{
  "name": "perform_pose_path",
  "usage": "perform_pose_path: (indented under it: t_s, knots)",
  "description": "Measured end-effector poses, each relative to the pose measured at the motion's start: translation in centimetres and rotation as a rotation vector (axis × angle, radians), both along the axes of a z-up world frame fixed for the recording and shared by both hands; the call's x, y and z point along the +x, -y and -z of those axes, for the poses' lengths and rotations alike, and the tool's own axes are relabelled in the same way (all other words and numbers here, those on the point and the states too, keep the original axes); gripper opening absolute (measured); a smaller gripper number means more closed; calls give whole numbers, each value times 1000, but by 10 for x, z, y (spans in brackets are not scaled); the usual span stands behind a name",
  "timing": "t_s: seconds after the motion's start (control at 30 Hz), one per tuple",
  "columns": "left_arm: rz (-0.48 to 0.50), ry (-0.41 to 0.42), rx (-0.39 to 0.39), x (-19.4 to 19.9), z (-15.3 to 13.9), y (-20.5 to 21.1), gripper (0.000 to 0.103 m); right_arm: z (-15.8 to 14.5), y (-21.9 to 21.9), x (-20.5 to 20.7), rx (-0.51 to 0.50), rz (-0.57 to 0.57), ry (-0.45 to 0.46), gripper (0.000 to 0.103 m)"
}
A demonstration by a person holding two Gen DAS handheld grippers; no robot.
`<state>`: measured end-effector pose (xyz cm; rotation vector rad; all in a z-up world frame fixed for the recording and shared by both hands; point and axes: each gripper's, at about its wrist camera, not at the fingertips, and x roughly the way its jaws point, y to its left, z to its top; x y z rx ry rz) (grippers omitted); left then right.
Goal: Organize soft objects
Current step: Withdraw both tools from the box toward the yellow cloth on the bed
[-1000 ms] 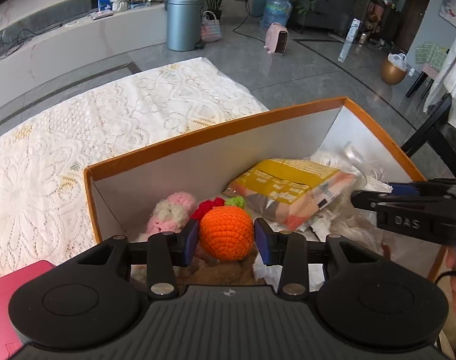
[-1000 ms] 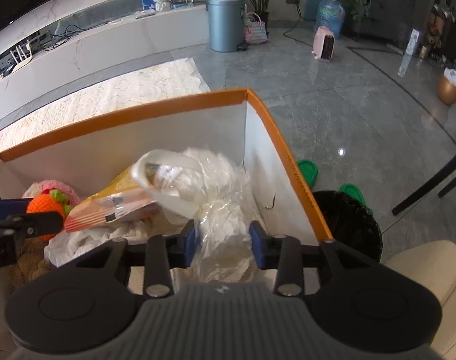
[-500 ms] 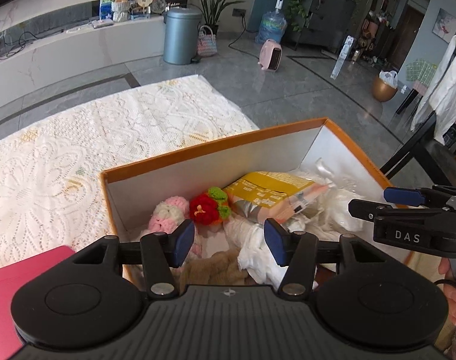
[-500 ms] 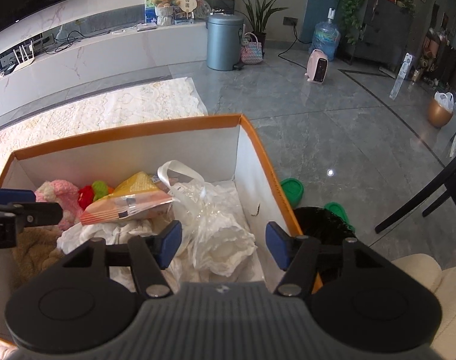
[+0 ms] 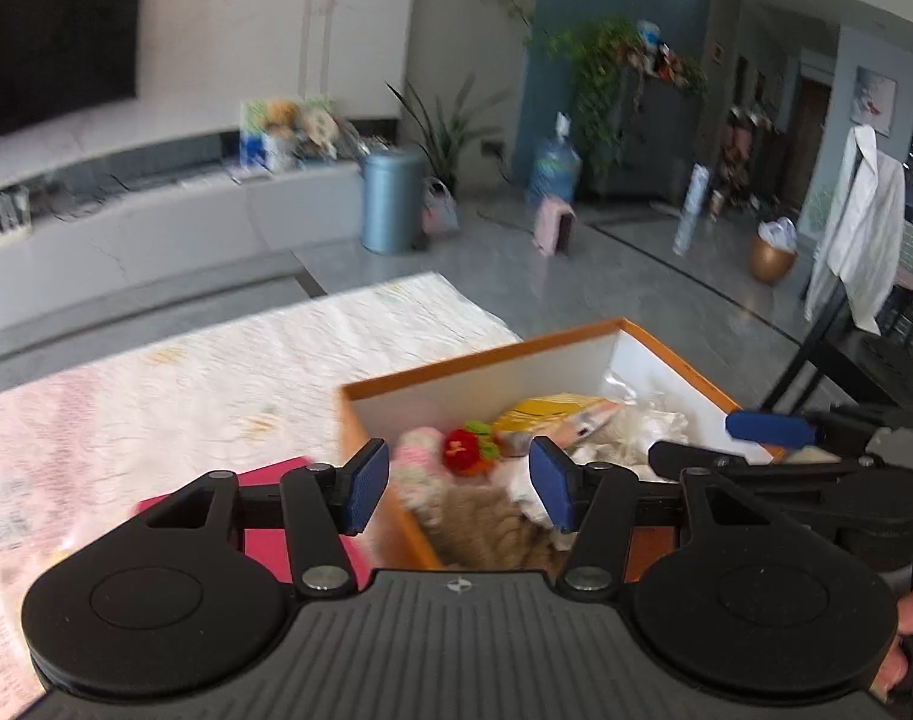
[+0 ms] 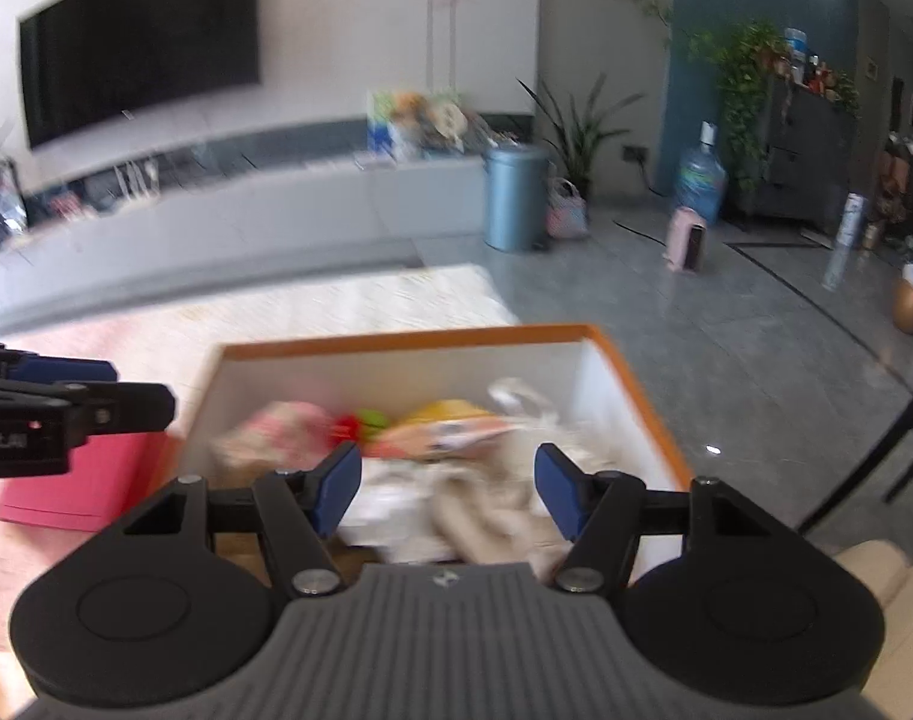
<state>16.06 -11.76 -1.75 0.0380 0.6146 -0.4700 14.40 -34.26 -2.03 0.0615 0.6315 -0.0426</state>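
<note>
Hovering above the near edge of the orange-rimmed box [image 5: 486, 360], the left gripper [image 5: 459, 483] and right gripper [image 6: 447, 492] both gape wide, holding nothing. Inside lie a pink plush [image 5: 417, 450], red knitted toy [image 5: 463, 450], yellow packet [image 5: 552, 414] and white bags [image 6: 516, 492]. A pink book [image 6: 78, 480] sits left. Motion blur makes the lettering unreadable.

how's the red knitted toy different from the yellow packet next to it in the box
The red knitted toy is small, round and yarn-textured with green leaves; the yellow packet is larger, flat and smooth. The toy sits toward the box's left side, the packet nearer the middle. Both lie inside the orange box, ungripped.
</note>
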Motion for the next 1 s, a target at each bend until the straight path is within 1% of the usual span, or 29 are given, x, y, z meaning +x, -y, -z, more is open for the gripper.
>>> perform_pose_path:
  t_s: [0.13, 0.2, 0.37, 0.43, 0.57, 0.73, 0.93, 0.97, 1.0]
  knots:
    - [-80, 28, -25, -23, -2, -33, 64, 1, -35, -18, 64, -43, 17, 64]
    - [-120, 26, -34, -31, 0, -51, 64, 3, -53, -25, 87, -75, 23, 65]
    - [-206, 6, -18, -40, 7, -93, 64, 7, -99, -31, 112, -150, 4, 65]
    - [-239, -6, -19, -42, 10, -112, 64, 7, -117, -32, 119, -185, 11, 65]
    - [-307, -27, -34, -49, 19, -150, 64, 6, -154, -29, 100, -248, 18, 65]
    - [-365, -51, -46, -53, 31, -187, 64, 7, -194, -22, 93, -332, 23, 65]
    - [-424, -87, -63, -51, 47, -232, 64, 14, -248, -6, 22, -438, 10, 64]
    - [-431, -93, -63, -49, 50, -237, 64, 15, -257, -1, 14, -453, 3, 63]
    - [-439, -100, -64, -47, 52, -242, 64, 18, -264, 3, 5, -467, -5, 60]
